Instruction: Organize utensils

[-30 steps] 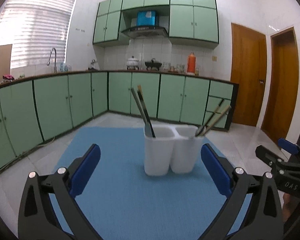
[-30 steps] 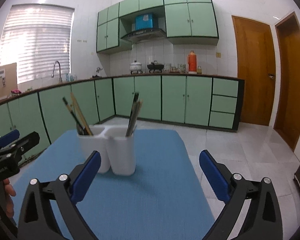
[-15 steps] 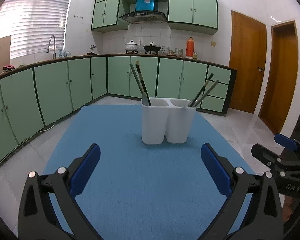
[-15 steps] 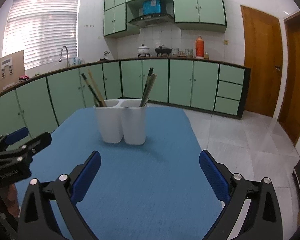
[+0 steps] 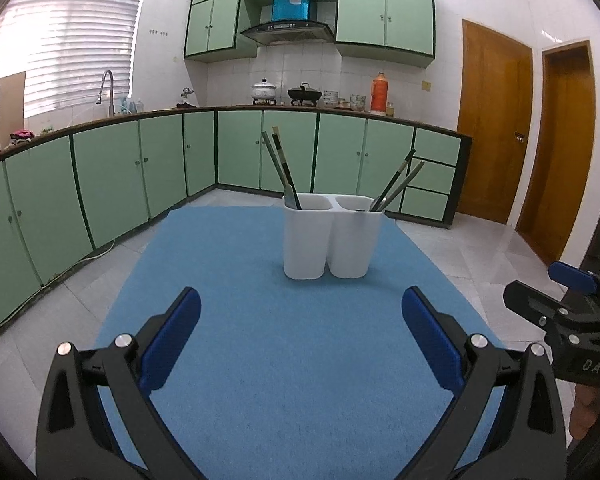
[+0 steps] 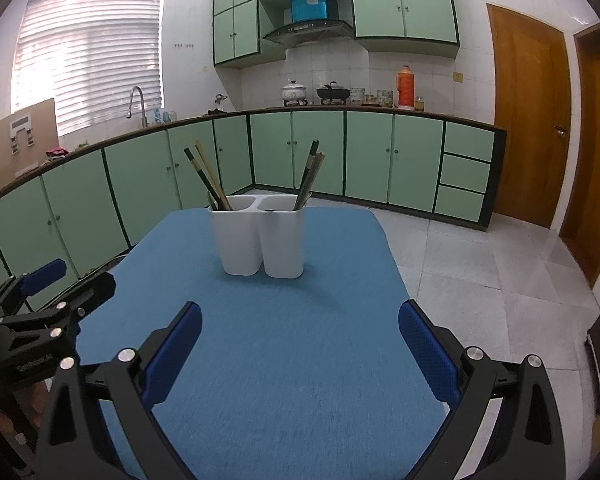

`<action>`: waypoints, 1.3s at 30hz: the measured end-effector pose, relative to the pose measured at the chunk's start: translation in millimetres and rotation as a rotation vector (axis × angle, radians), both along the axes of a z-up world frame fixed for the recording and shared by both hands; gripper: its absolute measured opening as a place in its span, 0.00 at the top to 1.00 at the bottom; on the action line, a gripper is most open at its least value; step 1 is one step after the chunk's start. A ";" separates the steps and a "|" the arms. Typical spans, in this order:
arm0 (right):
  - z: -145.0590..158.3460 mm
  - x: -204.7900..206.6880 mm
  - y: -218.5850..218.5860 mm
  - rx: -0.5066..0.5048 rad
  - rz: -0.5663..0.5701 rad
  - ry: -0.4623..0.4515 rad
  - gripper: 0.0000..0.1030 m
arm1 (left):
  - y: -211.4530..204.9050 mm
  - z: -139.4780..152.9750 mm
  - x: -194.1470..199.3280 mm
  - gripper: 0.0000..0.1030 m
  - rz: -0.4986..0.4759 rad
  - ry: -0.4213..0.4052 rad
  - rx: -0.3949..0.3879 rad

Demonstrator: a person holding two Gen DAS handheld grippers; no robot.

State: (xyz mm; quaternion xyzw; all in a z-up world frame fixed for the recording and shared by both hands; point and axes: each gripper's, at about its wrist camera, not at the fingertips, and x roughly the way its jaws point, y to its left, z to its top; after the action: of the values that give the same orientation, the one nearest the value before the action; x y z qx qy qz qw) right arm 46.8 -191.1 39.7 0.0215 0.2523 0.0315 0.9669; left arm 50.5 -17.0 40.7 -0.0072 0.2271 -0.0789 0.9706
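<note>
A white two-compartment utensil holder [image 5: 331, 236] stands on the blue table mat [image 5: 284, 360]. A pair of chopsticks [image 5: 282, 168] leans in its left compartment and another pair [image 5: 398, 184] in its right. The holder also shows in the right wrist view [image 6: 262, 236], with chopsticks in the left [image 6: 208, 176] and right [image 6: 310, 172] compartments. My left gripper [image 5: 300, 332] is open and empty, well short of the holder. My right gripper [image 6: 298, 340] is open and empty too, also back from the holder.
The blue mat [image 6: 276, 360] covers the table, with tiled floor [image 6: 480, 272] to the right. Green kitchen cabinets [image 5: 100, 184] run along the left and back walls. Wooden doors [image 5: 496, 120] stand at the right. Each gripper shows at the edge of the other's view.
Both grippers have drawn back and risen from the holder, which now looks smaller and farther. Both stay open and empty.
</note>
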 end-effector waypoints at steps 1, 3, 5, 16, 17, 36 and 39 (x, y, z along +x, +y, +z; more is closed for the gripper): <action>0.7 0.6 0.0 0.003 0.000 0.005 0.06 | 0.1 1.4 -1.2 0.05 0.000 0.003 0.002; 2.7 1.1 0.1 0.010 0.000 0.013 0.06 | -0.3 3.4 -1.7 0.05 -0.002 0.008 0.004; 5.5 2.6 0.7 0.011 0.001 0.021 0.06 | -1.5 6.8 -2.8 0.05 -0.008 0.014 0.011; 6.6 1.6 4.9 -0.013 0.016 0.034 0.06 | -2.3 13.4 0.7 0.05 -0.016 0.042 0.013; 6.3 2.6 5.2 -0.014 0.017 0.037 0.06 | -2.7 13.1 1.8 0.05 -0.015 0.046 0.012; 6.9 13.7 7.7 -0.019 0.032 0.054 0.06 | -5.9 10.7 12.5 0.05 -0.011 0.068 0.003; 6.5 14.7 7.8 -0.021 0.032 0.055 0.06 | -6.4 9.9 13.3 0.05 -0.012 0.070 0.003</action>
State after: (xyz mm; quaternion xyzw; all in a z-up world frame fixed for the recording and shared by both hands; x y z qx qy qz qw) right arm 61.4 -183.3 46.2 0.0083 0.2793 0.0439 0.9592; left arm 63.9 -23.4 50.6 -0.0072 0.2613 -0.0841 0.9616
